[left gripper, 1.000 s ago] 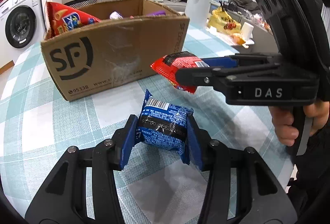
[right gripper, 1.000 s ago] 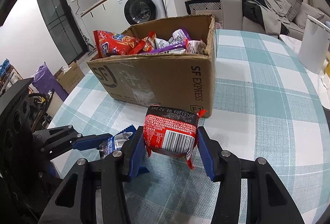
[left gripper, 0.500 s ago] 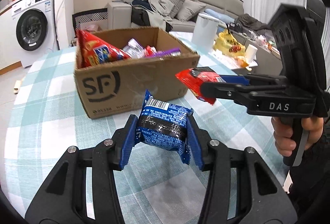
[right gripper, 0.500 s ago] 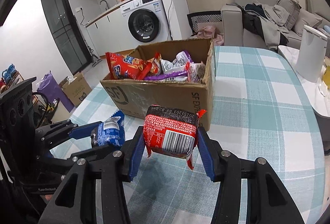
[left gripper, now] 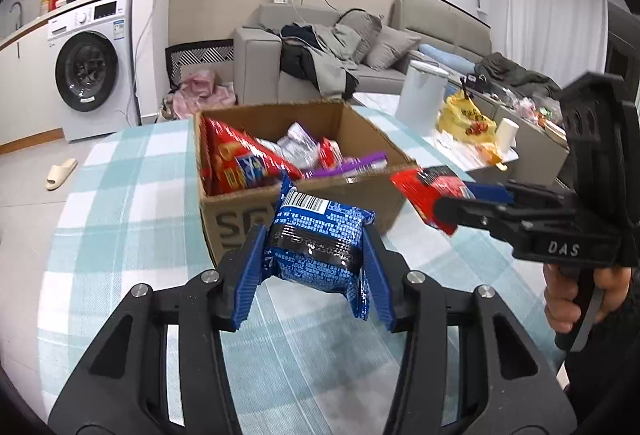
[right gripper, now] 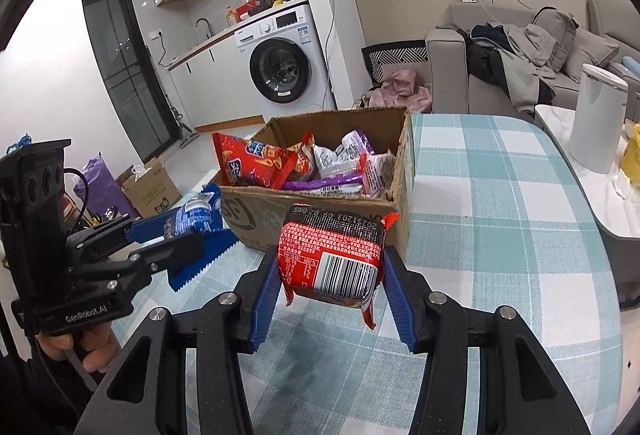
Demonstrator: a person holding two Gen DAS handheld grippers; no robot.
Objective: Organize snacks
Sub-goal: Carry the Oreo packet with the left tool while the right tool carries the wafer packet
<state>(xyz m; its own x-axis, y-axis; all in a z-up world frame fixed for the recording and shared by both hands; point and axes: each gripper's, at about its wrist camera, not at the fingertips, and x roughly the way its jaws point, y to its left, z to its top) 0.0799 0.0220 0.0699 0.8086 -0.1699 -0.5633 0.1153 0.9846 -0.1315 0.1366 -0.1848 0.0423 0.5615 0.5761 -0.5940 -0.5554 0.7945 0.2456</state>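
My left gripper is shut on a blue snack packet, held in the air in front of the cardboard box. My right gripper is shut on a red snack packet with a barcode, also lifted, just short of the box. The box is open and holds several snacks, among them a big red chip bag and a purple wrapper. In the left wrist view the right gripper with its red packet hangs at the box's right corner. The left gripper appears left of the box in the right wrist view.
The table wears a teal and white checked cloth. A white bin and a yellow bag stand on a side table to the right. A washing machine and a sofa lie beyond. A hand grips the right tool.
Both grippers have risen with their packets, so the box's open top and its contents now show. The left one climbed more and moved closer to the box's front.
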